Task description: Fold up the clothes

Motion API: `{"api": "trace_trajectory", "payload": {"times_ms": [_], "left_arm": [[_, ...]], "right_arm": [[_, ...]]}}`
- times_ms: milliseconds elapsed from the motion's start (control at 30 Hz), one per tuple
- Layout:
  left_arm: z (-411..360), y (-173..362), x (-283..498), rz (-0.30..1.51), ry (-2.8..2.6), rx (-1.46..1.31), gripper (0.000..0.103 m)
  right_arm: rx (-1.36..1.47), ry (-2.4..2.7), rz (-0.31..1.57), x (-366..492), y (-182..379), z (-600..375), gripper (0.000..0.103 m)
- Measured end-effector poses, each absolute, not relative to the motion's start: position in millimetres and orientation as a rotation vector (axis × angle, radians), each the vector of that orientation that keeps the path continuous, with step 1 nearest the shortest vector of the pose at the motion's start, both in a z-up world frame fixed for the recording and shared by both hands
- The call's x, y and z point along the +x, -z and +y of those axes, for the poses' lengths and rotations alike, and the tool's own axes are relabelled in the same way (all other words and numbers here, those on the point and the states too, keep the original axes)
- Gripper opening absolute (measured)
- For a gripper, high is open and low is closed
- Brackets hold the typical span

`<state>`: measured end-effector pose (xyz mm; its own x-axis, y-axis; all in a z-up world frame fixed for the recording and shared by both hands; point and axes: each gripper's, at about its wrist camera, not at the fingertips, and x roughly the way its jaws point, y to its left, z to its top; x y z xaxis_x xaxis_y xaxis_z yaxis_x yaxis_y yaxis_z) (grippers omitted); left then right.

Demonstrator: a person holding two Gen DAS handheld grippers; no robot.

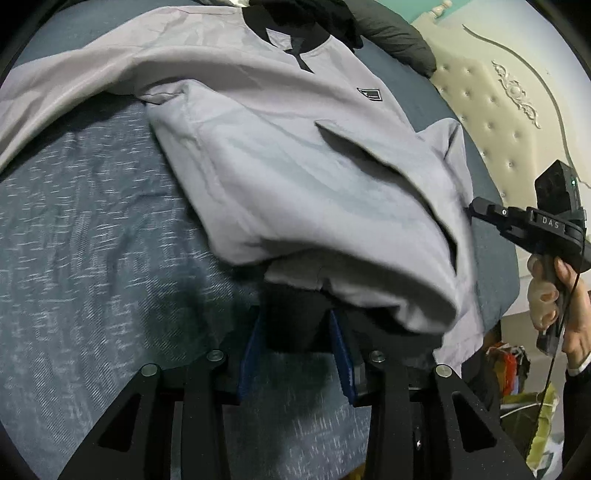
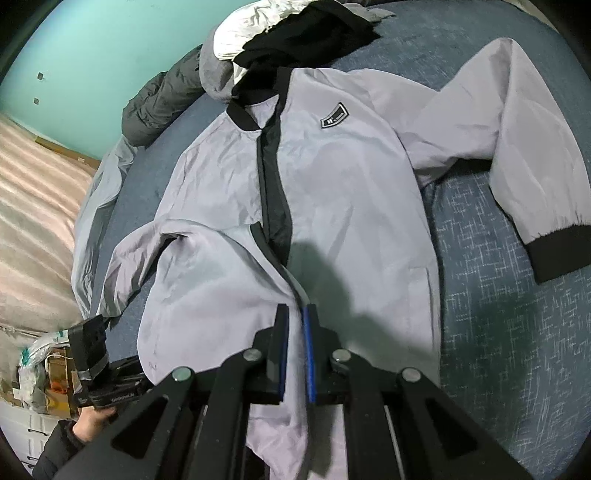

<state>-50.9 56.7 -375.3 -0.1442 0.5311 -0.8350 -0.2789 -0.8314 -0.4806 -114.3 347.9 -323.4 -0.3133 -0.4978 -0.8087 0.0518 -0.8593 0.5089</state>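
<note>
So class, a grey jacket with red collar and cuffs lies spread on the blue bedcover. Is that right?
Not quite: the grey jacket has a black collar and a black cuff, not red, as the right wrist view shows. It does lie spread on the blue bedcover.

Grey jacket: hem hidden behind both grippers' bodies; one sleeve's cuff covered by the folded panel in the left wrist view, lower edge there motion-blurred; chest badge lettering too small to read. Left gripper: fingertips buried under dark and grey cloth, so grip contents unclear; right gripper: fabric passes between its pads, contact indistinct. Heap of dark and white clothes: cut off by the upper edge, individual items indistinguishable.
</note>
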Motion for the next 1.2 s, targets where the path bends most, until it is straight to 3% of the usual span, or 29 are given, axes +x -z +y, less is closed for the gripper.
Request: {"api": "trace_trajectory", "payload": {"times_ms": [100,200,633,833,1033,1200], "left_arm": [[57.6,378.7,-49.7,-0.299,-1.996,-1.605,0.010],[54.9,373.4,-43.7,-0.278,-2.002,-1.591,0.007],[-24.8,309.7,29.7,-0.211,-2.117,-1.542,0.007],[-67.4,326.9,51.6,-0.243,-2.173,-1.608,0.007],[-94.0,360.0,63.8,-0.307,-2.172,-1.766,0.007],[-95.3,351.6,57.8,-0.296,-2.256,-1.768,0.014]], "right_arm": [[1.593,2.229,-0.572,-113.3,326.3,350.7,0.007],[1.600,2.236,-0.561,-112.5,326.2,351.4,0.007],[1.670,2.274,-0.498,-80.1,321.7,392.0,0.008],[1.739,2.238,-0.480,-56.6,332.0,397.9,0.010],[1.798,2.203,-0.461,-38.2,342.1,399.4,0.019],[1.806,2.203,-0.466,-28.7,342.7,403.9,0.021]]}}
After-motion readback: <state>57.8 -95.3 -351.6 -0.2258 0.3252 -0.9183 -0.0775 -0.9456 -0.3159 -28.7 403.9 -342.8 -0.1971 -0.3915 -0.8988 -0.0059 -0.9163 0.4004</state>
